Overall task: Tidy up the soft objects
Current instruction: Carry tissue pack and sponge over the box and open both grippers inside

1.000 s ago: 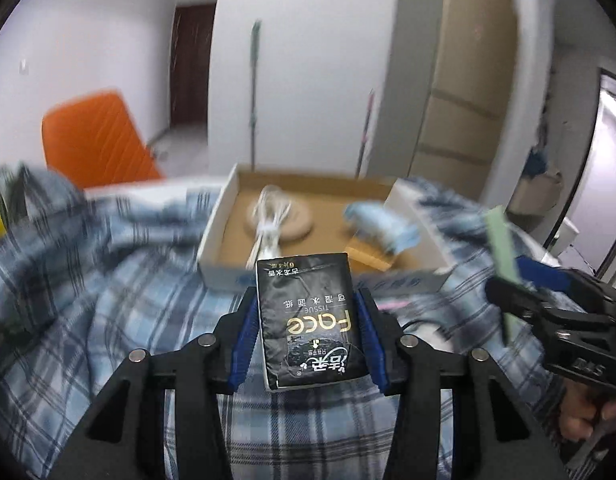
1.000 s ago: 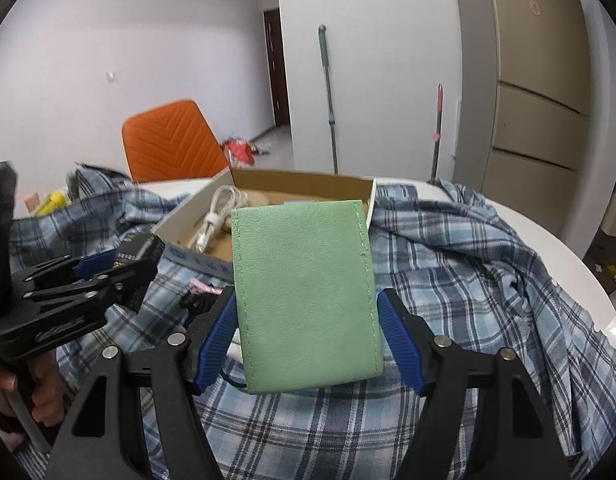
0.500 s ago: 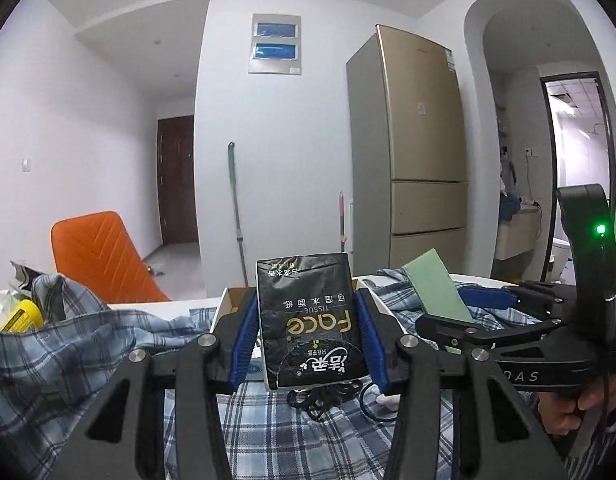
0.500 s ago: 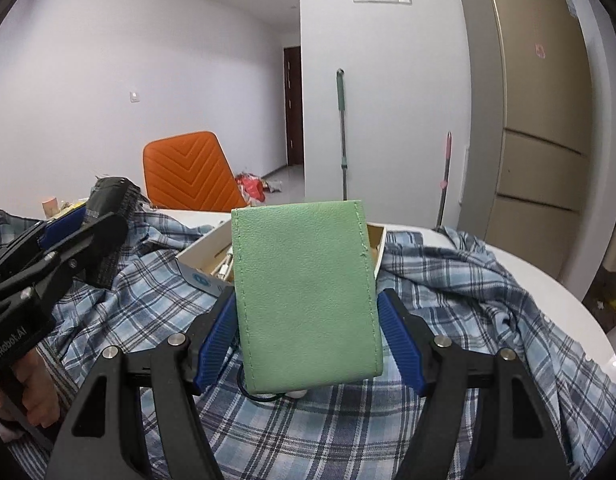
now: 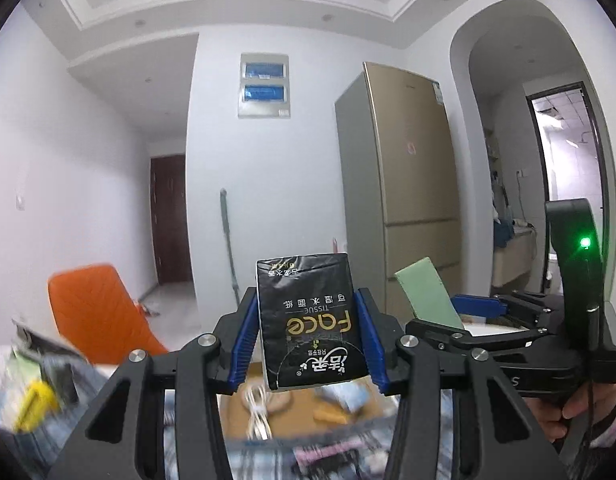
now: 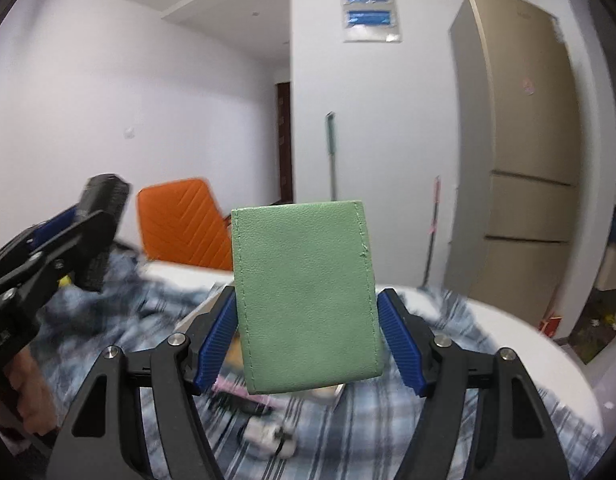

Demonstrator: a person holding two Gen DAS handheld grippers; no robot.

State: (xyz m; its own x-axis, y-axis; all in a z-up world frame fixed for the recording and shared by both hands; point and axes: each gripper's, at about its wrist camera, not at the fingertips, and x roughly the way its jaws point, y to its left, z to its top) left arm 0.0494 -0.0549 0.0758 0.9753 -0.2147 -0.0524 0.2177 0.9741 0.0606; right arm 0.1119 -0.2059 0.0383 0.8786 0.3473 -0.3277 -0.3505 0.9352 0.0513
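The left gripper [image 5: 308,342] is clamped on a black tissue pack [image 5: 310,322], its blue fingers [image 5: 244,340] pressing both long sides. The pack stands on end with its long axis running away from the camera along the fingers, and its gold "Face" lettering reads upside down. It is held up in the air, above a blurred open cardboard box [image 5: 308,410] that holds a white cable [image 5: 257,410].

The right gripper [image 6: 308,342] grasps a flat green pouch [image 6: 306,298] the same way: upright, broad stitched face toward the camera, long axis pointing forward along the fingers, its top edge well clear of the fingertips. It hangs above a crumpled blue plaid shirt [image 6: 448,412] spread over a round white tabletop [image 6: 548,356].

The two grippers sit side by side, each visible at the edge of the other's view. Behind them stand an orange chair [image 6: 184,226] and a gold refrigerator [image 6: 520,148].
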